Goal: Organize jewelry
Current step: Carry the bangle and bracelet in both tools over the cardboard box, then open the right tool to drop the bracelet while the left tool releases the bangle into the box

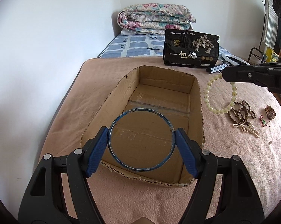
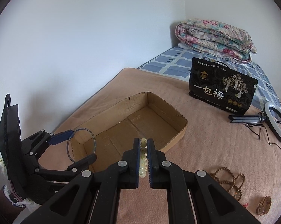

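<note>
The blue bangle sits pinched across its width between the pads of the left gripper, its ring held roughly level, and straight below and ahead of those fingers lies the floor of the open cardboard box. From the right wrist view the same bangle hangs over the box's near corner, just inside the rim. That is the relation that counts: the box is directly under the left gripper, so letting go there would likely drop the bangle inside.

The right gripper is closed on the pale bead bracelet, the beads stacked edge-on between its pads. In the left view that bracelet dangles as a loop, off to the right of the left gripper and outside the box's right wall; it seems to need a short carry leftward before release. The box's long axis runs away from the left gripper, toward the black snack bag.

Further right on the pink blanket lie the brown bead strands, a small pearl piece and a ring-like trinket, all untouched and nearer the right gripper.
</note>
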Available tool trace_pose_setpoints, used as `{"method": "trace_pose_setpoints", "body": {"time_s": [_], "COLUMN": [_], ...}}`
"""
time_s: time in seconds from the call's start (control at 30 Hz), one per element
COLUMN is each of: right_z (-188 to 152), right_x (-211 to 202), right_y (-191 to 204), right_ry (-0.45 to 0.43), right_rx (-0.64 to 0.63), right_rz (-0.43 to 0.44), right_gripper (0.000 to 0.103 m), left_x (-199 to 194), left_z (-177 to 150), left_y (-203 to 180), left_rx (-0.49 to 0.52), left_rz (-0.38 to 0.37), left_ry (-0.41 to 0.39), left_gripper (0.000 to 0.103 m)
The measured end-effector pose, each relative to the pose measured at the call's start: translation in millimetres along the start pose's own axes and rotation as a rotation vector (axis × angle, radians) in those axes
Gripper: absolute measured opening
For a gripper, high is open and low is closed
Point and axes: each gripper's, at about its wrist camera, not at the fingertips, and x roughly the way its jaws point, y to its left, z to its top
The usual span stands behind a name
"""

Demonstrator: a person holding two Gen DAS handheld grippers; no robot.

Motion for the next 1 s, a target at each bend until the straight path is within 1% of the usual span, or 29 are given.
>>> {"method": "trace_pose_setpoints", "body": {"time_s": [0.2,0.4,0.63,0.67,0.7,0.73,0.77,0.8,0.83,0.87,0.93,0.97,1.0], "right_z": [6.9,9.2,10.9,10.9,10.8,10.8,10.1,9.6,9.4,9.7,8.9,8.8,8.3], "right_x": [21.3,38.9,53.7,54.7,55.0,54.6,53.0,51.7,50.4,49.6,46.4,44.5,42.5], "right_y": [6.3,3.4,0.4,0.7,1.3,1.5,2.0,2.1,2.1,1.5,0.5,-0.1,-0.2], "right_ry": [0.013,0.027,0.037,0.036,0.038,0.036,0.029,0.023,0.019,0.015,0.007,0.003,-0.001], "right_rx": [-0.002,0.008,0.018,0.016,0.014,0.014,0.014,0.014,0.015,0.016,0.02,0.021,0.019], "right_rz": [0.008,0.006,0.022,0.018,0.02,0.019,0.014,0.008,0.004,-0.002,-0.017,-0.022,-0.028], "right_gripper": [0.004,0.004,0.006,0.011,0.018,0.034,0.044,0.048,0.055,0.063,0.073,0.076,0.076], "left_x": [10.0,16.8,20.2,20.1,20.6,20.9,21.3,21.5,20.4,20.0,18.6,17.7,17.3], "left_z": [-1.6,-2.1,-1.9,-1.8,-2.0,-2.2,-2.1,-2.1,-2.2,-2.1,-2.1,-2.2,-2.1], "left_y": [6.8,10.7,12.5,12.9,13.6,14.1,14.5,14.9,15.4,15.8,16.5,16.8,17.0], "left_rx": [-0.017,-0.025,-0.03,-0.031,-0.031,-0.032,-0.034,-0.035,-0.037,-0.039,-0.045,-0.049,-0.053], "left_rz": [0.0,0.001,0.009,0.009,0.011,0.008,0.007,0.009,0.011,0.014,0.017,0.018,0.019], "left_ry": [0.016,0.028,0.029,0.028,0.029,0.031,0.033,0.033,0.029,0.028,0.029,0.029,0.029], "left_gripper": [0.075,0.075,0.075,0.075,0.075,0.076,0.08,0.083,0.085,0.085,0.085,0.085,0.085]}}
